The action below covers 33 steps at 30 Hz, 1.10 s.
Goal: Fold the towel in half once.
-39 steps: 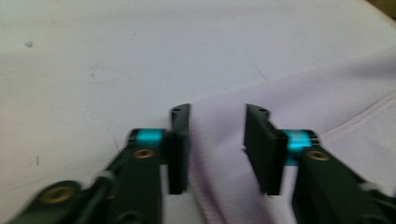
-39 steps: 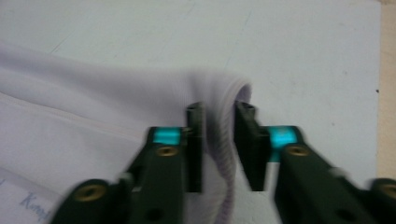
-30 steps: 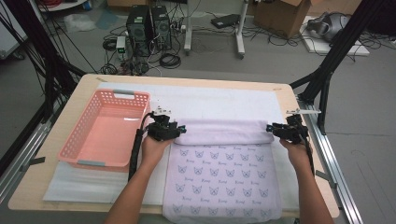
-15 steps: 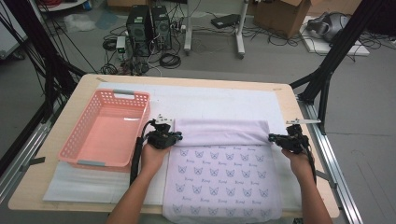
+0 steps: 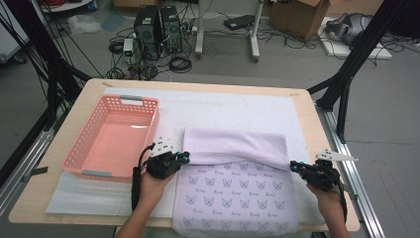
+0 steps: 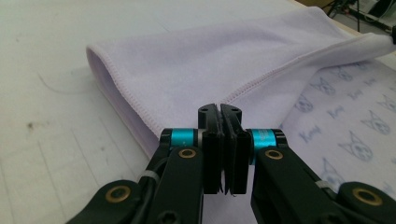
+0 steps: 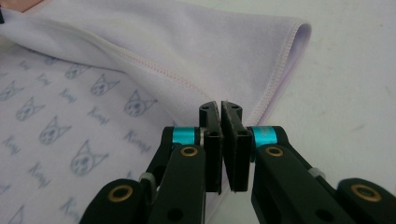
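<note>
On white-padded wooden table (image 5: pixel 297 106), L gripper (image 5: pixel 184 157) & R gripper (image 5: pixel 293 166) each clamp tight on a far corner of lilac cat-print towel (image 5: pixel 237 198), evidently folding it toward person; pink plastic basket (image 5: pixel 86 144) waits alongside.

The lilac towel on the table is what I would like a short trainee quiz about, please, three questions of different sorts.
1. True or false: the left gripper and the right gripper each pinch a corner of the towel, its far edge folded toward the person.
2. Which side of the towel faces up on the folded flap? A) the cat-print side B) the plain lilac side
3. Fill in: the pink basket stands to the ___ of the towel in the high view.

Key: 1 true; 2 B; 3 left.
</note>
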Tool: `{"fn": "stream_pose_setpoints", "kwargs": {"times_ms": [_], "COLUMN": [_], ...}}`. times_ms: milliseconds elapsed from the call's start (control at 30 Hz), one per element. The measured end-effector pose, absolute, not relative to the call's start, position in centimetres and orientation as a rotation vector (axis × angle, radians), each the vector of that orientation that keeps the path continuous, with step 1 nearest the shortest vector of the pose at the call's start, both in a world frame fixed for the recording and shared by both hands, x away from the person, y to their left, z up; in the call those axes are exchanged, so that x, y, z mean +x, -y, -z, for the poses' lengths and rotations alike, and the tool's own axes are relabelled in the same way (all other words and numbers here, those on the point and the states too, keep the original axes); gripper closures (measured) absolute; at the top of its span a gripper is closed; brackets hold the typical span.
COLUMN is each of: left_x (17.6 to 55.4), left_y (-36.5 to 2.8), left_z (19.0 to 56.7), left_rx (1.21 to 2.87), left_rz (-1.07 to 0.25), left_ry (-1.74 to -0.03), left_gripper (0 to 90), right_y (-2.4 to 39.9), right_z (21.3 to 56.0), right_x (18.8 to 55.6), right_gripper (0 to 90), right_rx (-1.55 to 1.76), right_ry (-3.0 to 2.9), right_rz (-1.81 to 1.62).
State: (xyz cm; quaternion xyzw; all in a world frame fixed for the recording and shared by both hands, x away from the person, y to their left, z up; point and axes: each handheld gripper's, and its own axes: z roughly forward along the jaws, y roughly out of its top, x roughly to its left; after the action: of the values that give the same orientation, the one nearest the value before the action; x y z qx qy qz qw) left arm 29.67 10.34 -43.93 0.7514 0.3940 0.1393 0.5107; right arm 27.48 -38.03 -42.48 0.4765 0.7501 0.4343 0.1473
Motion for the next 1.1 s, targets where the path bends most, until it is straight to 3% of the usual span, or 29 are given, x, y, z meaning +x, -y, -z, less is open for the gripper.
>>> {"fn": "stream_pose_setpoints", "kwargs": {"times_ms": [600,1100], "left_x": [24.2,22.0], "left_y": [-12.2,-12.3], "left_z": [44.1,43.9], "left_rx": [1.800,1.805], "left_rz": [-0.274,-0.259], "left_ry": [-0.917,-0.907], "left_gripper": [86.9,86.8], "right_y": [38.5,38.4], "right_z": [42.5,42.7], "right_x": [21.6,19.2], "right_gripper": [87.3,87.4], "right_rx": [1.339,1.331], "right_ry": [-2.194,-2.219], "right_rz": [-1.278,-1.258]}}
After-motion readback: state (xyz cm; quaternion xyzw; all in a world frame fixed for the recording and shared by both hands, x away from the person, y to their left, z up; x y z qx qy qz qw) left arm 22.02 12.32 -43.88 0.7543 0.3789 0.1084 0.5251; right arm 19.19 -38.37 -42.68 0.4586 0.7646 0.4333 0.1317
